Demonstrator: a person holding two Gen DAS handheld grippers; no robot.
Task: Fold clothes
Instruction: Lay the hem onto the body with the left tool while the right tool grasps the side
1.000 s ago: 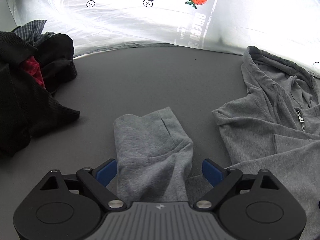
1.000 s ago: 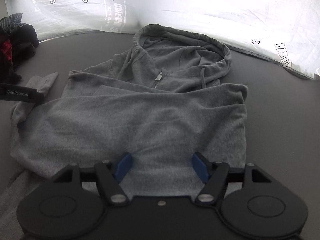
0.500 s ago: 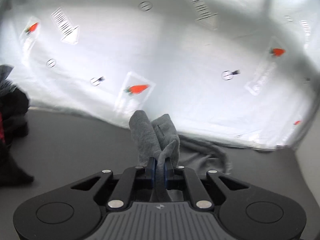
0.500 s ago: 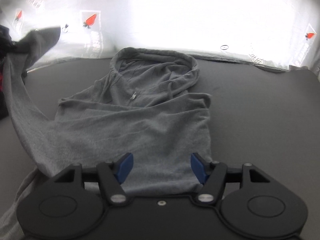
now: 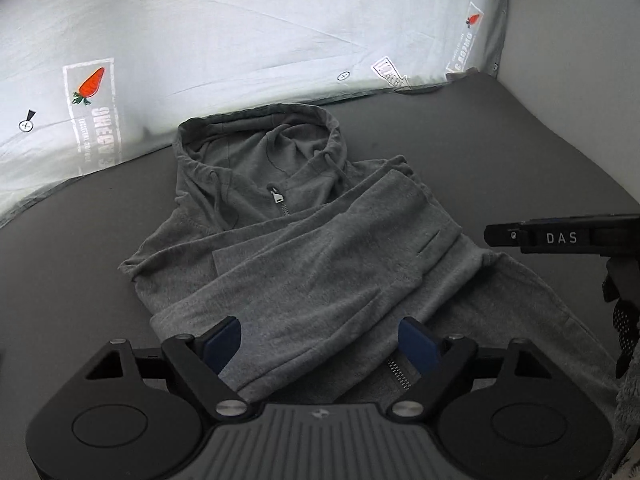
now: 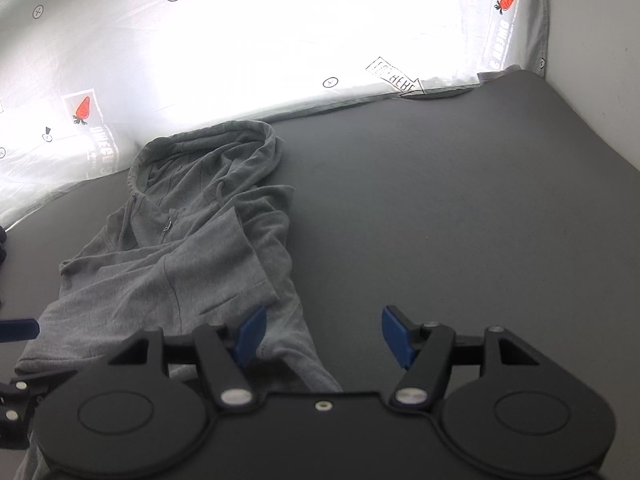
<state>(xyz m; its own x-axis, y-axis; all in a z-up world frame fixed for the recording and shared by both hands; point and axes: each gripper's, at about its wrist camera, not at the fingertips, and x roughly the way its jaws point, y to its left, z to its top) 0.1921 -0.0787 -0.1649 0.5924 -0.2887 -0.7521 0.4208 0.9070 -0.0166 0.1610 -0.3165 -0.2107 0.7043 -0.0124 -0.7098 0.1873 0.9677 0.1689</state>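
Observation:
A grey zip hoodie (image 5: pixel 280 240) lies on the dark grey table, hood toward the back wall. Its left sleeve (image 5: pixel 360 248) lies folded across the chest, cuff to the right. My left gripper (image 5: pixel 320 340) is open and empty just above the hoodie's lower part. The hoodie also shows at the left of the right wrist view (image 6: pixel 192 248). My right gripper (image 6: pixel 322 330) is open and empty at the hoodie's right edge, over the bare table. The right gripper's side shows at the right of the left wrist view (image 5: pixel 560 238).
A white sheet with carrot prints (image 5: pixel 240 40) hangs behind the table (image 6: pixel 440 220). A pale wall (image 6: pixel 600 40) bounds the table on the right. The left gripper's blue fingertip (image 6: pixel 18 328) shows at the left edge of the right wrist view.
My left gripper lifted the sleeve, carried it right across the hoodie, and let go; it is now open. My right gripper shifted right to the hoodie's edge.

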